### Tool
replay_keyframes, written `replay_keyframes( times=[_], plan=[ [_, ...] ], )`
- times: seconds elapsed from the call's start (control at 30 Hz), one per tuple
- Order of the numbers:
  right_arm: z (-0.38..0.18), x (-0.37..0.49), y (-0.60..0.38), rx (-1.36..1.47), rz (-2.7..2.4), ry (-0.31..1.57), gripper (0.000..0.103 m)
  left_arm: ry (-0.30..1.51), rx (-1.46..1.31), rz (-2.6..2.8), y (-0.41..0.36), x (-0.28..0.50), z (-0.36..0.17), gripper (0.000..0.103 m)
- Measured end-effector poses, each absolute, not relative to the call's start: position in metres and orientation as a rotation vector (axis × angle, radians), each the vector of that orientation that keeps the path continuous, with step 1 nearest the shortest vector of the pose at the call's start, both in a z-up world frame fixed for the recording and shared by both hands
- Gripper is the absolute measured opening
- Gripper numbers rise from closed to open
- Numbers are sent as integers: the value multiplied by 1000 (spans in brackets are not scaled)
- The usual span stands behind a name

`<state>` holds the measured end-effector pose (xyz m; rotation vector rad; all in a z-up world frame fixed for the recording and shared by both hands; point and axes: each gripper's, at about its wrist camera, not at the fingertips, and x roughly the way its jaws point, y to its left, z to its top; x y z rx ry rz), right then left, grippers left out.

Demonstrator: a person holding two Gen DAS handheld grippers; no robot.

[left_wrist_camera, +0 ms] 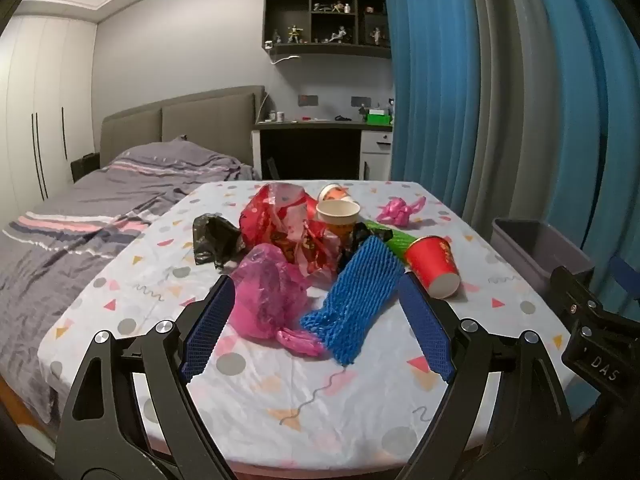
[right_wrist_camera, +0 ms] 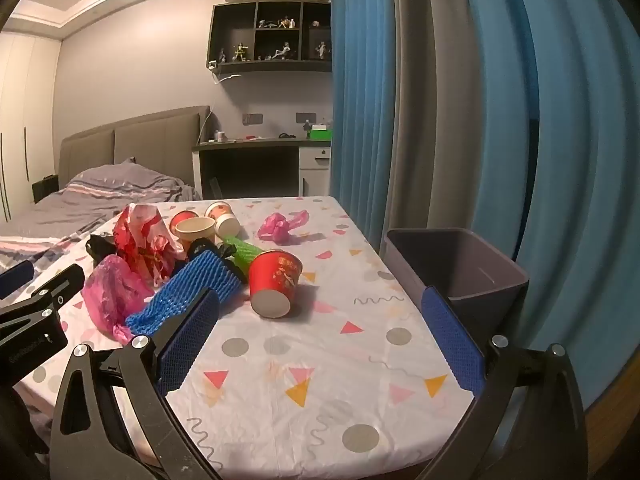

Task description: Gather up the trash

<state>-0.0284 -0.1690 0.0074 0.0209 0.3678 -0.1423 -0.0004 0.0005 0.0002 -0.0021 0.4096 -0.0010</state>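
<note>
Trash lies piled on the patterned table [left_wrist_camera: 304,392]: a blue foam net sleeve [left_wrist_camera: 354,300], a pink plastic bag [left_wrist_camera: 266,296], a red plastic bag [left_wrist_camera: 286,228], a black bag [left_wrist_camera: 212,236], a green foam sleeve [left_wrist_camera: 394,238], a tipped red paper cup [left_wrist_camera: 434,266], other paper cups [left_wrist_camera: 338,216] and a small pink bag [left_wrist_camera: 400,210]. My left gripper [left_wrist_camera: 316,328] is open, low over the table, with the pink bag and blue sleeve between its fingers. My right gripper [right_wrist_camera: 320,332] is open and empty over the table's near right part, near the red cup [right_wrist_camera: 276,280]. A grey bin [right_wrist_camera: 452,272] stands at the table's right edge.
A bed [left_wrist_camera: 100,216] lies to the left of the table. Blue and grey curtains [right_wrist_camera: 460,120] hang at the right behind the bin. A desk [left_wrist_camera: 320,140] and a wall shelf stand at the far wall.
</note>
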Motion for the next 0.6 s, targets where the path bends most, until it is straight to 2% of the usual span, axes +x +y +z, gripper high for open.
replay_keyframes(
  times=[0.6],
  plan=[
    [9, -29, -169, 17, -145, 366, 98, 412, -2, 0, 2, 0, 5, 83]
  ],
)
